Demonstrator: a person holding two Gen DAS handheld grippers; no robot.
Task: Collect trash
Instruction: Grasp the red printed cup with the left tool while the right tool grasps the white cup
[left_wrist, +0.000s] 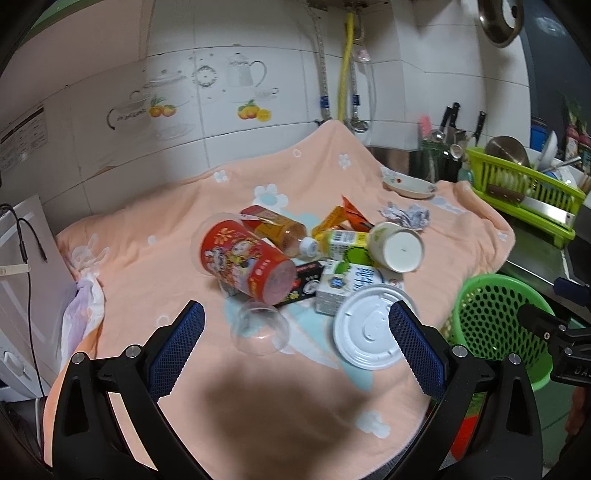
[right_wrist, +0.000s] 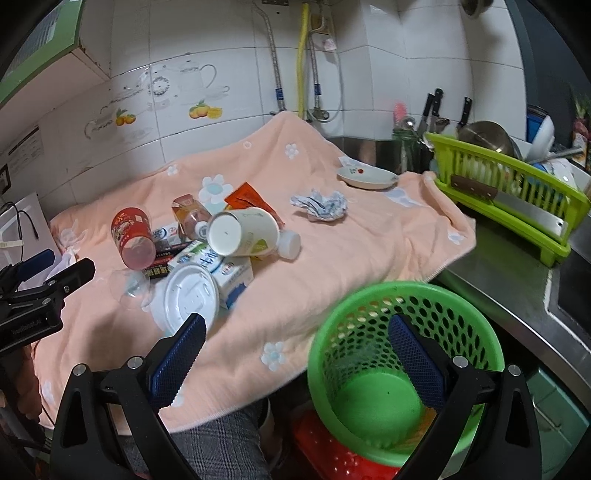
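Peach towel (left_wrist: 155, 266) w/ flower print covers the counter; trash sits heaped mid-towel. Green basket (right_wrist: 369, 314), the likely bin, stands at the near right edge of the towel, just off the counter; it looks empty, only its green floor showing through the mesh.

Both grippers hang spread wide, holding nothing. Left gripper (left_wrist: 297, 330) hovers over the near side of the heap; right gripper (right_wrist: 297, 339) hangs over the basket's mouth.

Step in hand, as I judge it: first pick by the left gripper. Best bet is whichever piece lies loose on the near side, approx in line w/ the jaws, so nothing else gets dragged.

Heap, big to small:
- Red cup (left_wrist: 247, 264), on its side, left.
- White lid (left_wrist: 371, 326), flat, near right, resting partly on the milk carton (left_wrist: 345, 288). Thin; pinch by the rim.
- Paper cup (left_wrist: 397, 245), tipped over, base facing the camera.
- Clear cup (left_wrist: 260, 328), near, on its side; slippery, easy to crush.
- Bottle (left_wrist: 284, 234), behind the red cup.
- Crumpled paper (left_wrist: 406, 214), far right, apart from the heap.

Small dish (left_wrist: 408, 184) at far right looks empty.
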